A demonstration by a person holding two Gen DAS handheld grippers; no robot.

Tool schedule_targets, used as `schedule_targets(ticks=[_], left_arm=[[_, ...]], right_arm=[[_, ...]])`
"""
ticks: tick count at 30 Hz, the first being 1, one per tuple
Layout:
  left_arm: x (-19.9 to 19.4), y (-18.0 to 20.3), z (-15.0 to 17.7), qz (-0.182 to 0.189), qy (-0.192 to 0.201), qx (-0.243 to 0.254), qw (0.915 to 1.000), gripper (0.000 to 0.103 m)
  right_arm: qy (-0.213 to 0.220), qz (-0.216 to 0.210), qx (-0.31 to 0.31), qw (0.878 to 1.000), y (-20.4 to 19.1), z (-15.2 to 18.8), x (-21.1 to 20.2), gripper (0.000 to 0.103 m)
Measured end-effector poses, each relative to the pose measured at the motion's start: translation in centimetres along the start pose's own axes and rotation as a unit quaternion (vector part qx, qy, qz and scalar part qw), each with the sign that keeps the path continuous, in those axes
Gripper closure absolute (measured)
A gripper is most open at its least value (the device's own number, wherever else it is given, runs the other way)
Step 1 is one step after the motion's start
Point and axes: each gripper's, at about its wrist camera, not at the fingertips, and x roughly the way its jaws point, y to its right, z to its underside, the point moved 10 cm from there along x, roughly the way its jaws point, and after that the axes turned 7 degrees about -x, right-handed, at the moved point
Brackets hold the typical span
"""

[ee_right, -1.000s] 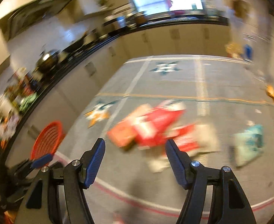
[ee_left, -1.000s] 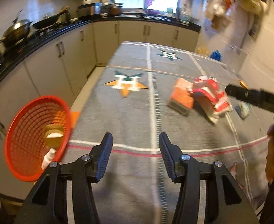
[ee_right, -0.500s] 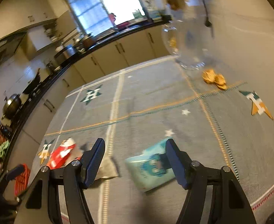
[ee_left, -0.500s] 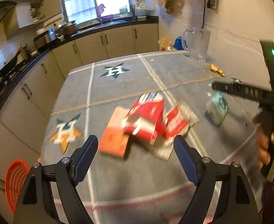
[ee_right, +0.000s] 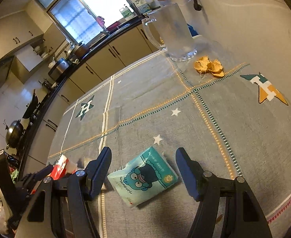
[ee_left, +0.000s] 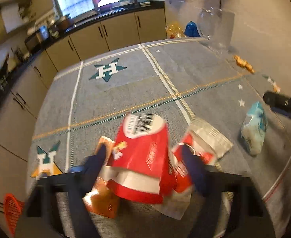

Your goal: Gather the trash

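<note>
Kitchen desk under grey cloth (ee_left: 109, 103). Left view, lower centre: left gripper (ee_left: 145, 158), fingers closing around red wrappers (ee_left: 143, 154). Right view, lower centre: right gripper (ee_right: 143, 168), fingers spread, blue tissue pack (ee_right: 143, 176) lying between, untouched.

Left gripper (ee_left: 145, 158) angled steeply down over the near part of the tablecloth, blurred; jaws closing, red wrappers between the fingers (ee_left: 94, 164), pads look about on them but blur hides firm contact. In the right wrist view the left gripper (ee_right: 44, 173) sits at the lower left edge, low over the cloth.

Right gripper (ee_right: 143, 170) tilted down toward the near edge of the tablecloth, jaws wide apart, straddling a tissue pack with clear gaps to both fingers (ee_right: 99, 166), nothing gripped. In the left wrist view one right finger (ee_left: 282, 103) juts in from the right edge.
</note>
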Motion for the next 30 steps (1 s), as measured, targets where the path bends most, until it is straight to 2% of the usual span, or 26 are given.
schedule_targets(ticks=[6, 17, 19, 21, 22, 24, 30], left_arm=[[-1.7, -0.6, -0.4, 0.034, 0.023, -0.037, 0.9984, 0.066], [-4.4, -1.8, 0.6, 0.063, 0.044, -0.074, 0.9943, 0.066], [-5.1, -1.9, 0.9, 0.065, 0.049, -0.077, 0.9937, 0.066], [-5.6, -1.9, 1.3, 0.067, 0.052, -0.079, 0.9933, 0.066], [-5.8, -1.9, 1.5, 0.067, 0.054, -0.079, 0.9932, 0.066], [-6.3, -1.9, 1.9, 0.068, 0.057, -0.08, 0.9928, 0.066], [-7.3, -2.1, 2.7, 0.073, 0.064, -0.084, 0.9918, 0.066]], right_arm=[[-0.009, -0.001, 0.004, 1.0, 0.1, 0.3, 0.6, 0.031], [-0.042, 0.023, -0.012, 0.999, 0.4, 1.5, 2.8, 0.03], [-0.05, 0.024, -0.027, 0.998, 0.0, 1.9, 3.3, 0.043], [-0.061, 0.031, -0.049, 0.996, -0.6, 2.4, 3.8, 0.084], [-0.065, 0.027, -0.056, 0.996, -0.9, 2.7, 3.9, 0.087], [-0.06, 0.02, -0.078, 0.995, -1.8, 2.9, 3.9, 0.099], [-0.041, 0.007, -0.093, 0.995, -2.8, 2.7, 3.2, 0.1]])
